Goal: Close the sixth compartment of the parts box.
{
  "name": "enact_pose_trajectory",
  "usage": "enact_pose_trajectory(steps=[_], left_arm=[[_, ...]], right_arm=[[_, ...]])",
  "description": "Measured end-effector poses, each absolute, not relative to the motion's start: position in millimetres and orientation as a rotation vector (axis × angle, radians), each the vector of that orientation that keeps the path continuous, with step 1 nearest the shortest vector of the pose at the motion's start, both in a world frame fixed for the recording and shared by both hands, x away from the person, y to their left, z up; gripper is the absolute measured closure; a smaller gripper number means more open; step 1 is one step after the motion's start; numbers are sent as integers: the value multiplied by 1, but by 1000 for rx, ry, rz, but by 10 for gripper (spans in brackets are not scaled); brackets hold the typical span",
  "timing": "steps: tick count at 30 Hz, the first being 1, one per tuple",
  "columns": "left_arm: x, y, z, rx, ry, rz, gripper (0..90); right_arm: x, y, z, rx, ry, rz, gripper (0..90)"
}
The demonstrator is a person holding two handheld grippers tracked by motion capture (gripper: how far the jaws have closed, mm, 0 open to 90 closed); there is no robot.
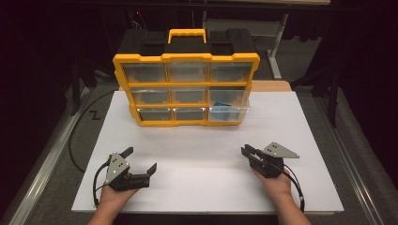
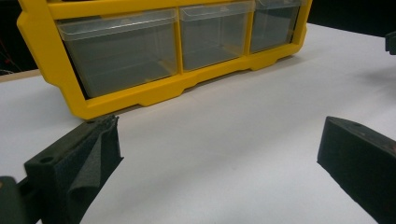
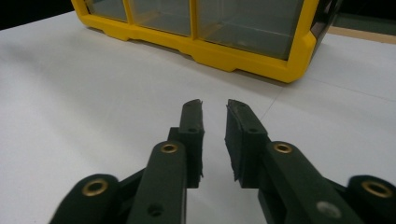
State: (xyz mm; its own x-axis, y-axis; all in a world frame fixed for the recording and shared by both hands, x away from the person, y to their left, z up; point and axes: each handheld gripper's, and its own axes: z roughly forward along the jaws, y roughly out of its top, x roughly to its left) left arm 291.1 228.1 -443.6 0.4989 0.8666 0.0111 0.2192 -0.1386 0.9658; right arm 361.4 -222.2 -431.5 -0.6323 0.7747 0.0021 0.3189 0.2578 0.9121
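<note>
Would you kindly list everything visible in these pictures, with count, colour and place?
Drawer organiser: one, yellow frame, black top with yellow handle, nine clear drawers; far middle of the board.
Blue item: one, inside the right-hand drawers; what it is cannot be told.
Board: one, white, covering the table.
Left gripper: one, black, near left on the board, jaws wide apart, nothing between them.
Right gripper: one, black, near right, jaws nearly together with a narrow gap, nothing between them.
Hands: two, entering from the bottom edge.

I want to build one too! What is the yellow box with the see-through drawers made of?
The yellow frame looks like hard moulded plastic, smooth and slightly glossy. The drawers seem to be clear plastic, since you can see straight through them. Its black top looks like matte plastic.
</note>
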Motion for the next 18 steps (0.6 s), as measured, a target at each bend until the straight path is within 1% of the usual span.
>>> enact_pose_trajectory(steps=[6, 13, 18], left_arm=[[291, 228, -444, 1651, 939, 736, 3], [291, 228, -444, 1654, 937, 737, 3], [291, 228, -444, 1653, 935, 735, 3]], right_arm=[[361, -218, -432, 969, 2093, 1323, 900], [362, -212, -432, 971, 2071, 1312, 900], [368, -207, -426, 978, 2055, 1333, 900]])
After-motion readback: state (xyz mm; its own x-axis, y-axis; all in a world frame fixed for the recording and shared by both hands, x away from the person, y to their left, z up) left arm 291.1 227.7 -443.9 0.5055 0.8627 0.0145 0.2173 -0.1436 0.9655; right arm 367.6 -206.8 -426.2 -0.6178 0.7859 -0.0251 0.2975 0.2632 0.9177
